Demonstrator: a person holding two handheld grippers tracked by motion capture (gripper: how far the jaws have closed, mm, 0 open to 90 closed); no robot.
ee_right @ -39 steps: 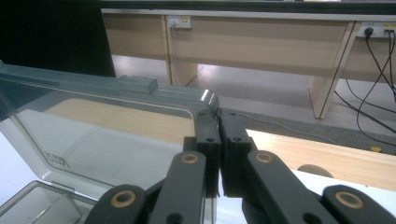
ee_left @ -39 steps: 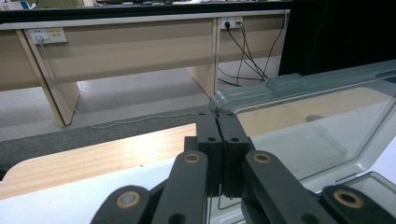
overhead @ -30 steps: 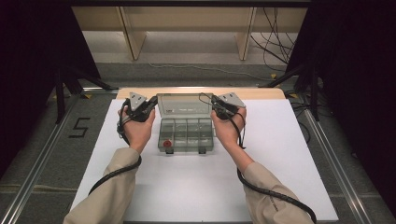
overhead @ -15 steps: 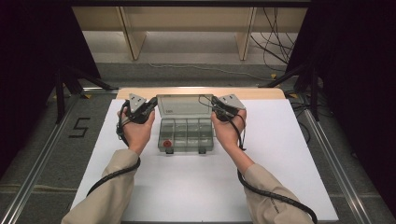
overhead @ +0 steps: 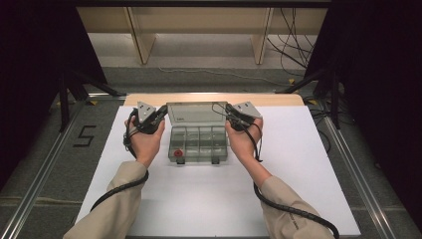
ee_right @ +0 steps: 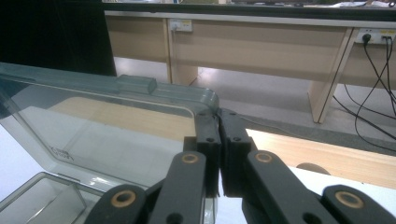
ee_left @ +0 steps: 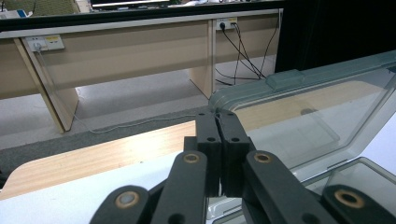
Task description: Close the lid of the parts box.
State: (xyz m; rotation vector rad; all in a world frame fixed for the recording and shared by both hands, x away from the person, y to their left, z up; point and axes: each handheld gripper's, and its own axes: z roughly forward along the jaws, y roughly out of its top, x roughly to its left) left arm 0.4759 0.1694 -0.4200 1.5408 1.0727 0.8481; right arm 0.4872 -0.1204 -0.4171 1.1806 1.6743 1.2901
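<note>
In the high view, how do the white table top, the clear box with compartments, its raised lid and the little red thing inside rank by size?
Largest to smallest as they look:
1. White table top
2. Compartment box and its raised lid: look about alike, and the lid is tilted, so no ranking between them
3. Red item in the near-left compartment

Worktop: white surface, wooden far edge; one clear compartment box, lid raised, resting near centre.

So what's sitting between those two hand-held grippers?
The raised clear lid of the compartment box, seen in the high view; the left hand-held gripper and right hand-held gripper each meet one upper corner.
</note>
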